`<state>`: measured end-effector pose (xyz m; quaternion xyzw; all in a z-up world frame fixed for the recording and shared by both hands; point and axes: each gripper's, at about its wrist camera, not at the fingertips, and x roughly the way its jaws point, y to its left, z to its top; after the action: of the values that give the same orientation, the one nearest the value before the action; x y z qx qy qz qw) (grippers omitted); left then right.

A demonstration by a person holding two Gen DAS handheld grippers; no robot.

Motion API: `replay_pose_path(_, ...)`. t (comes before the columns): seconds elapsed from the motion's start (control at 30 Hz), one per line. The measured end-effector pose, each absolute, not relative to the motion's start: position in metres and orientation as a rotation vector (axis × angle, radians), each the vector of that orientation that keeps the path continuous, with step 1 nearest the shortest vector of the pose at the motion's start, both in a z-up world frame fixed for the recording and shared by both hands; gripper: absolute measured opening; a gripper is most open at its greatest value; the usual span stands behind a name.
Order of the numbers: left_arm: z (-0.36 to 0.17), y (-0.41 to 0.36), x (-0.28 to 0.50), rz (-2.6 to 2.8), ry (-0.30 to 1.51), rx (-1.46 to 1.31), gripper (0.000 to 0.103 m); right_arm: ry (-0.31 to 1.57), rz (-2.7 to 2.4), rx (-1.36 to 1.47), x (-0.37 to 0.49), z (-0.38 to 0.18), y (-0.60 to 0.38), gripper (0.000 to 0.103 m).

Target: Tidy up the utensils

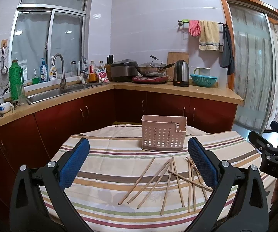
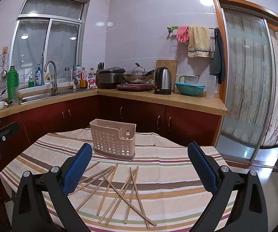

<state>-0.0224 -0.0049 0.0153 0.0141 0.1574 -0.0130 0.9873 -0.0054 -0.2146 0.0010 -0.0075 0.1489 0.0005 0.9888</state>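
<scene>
Several wooden chopsticks (image 1: 169,181) lie scattered and crossed on the striped tablecloth (image 1: 104,166); they also show in the right wrist view (image 2: 119,191). A pink perforated utensil holder (image 1: 163,135) stands upright and empty behind them, and shows in the right wrist view too (image 2: 112,139). My left gripper (image 1: 139,150) is open and empty, above the near part of the table, short of the chopsticks. My right gripper (image 2: 139,154) is open and empty, hovering over the chopsticks. The right gripper also shows at the right edge of the left view (image 1: 270,145).
The table (image 2: 177,174) is small, with its edges close on all sides. Red kitchen cabinets (image 1: 100,112) with a sink, wok and kettle (image 1: 181,73) run behind it. A glass sliding door (image 2: 251,89) is at the right.
</scene>
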Motion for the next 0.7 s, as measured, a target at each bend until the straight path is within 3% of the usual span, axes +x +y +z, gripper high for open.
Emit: replay_pose_path(0.7,0.0113,-0.0004,-0.0236,-0.020,0.317,0.021,0.099,0.295,-0.001,-0.018,-0.0049,-0.0034,-0.2133,0.097)
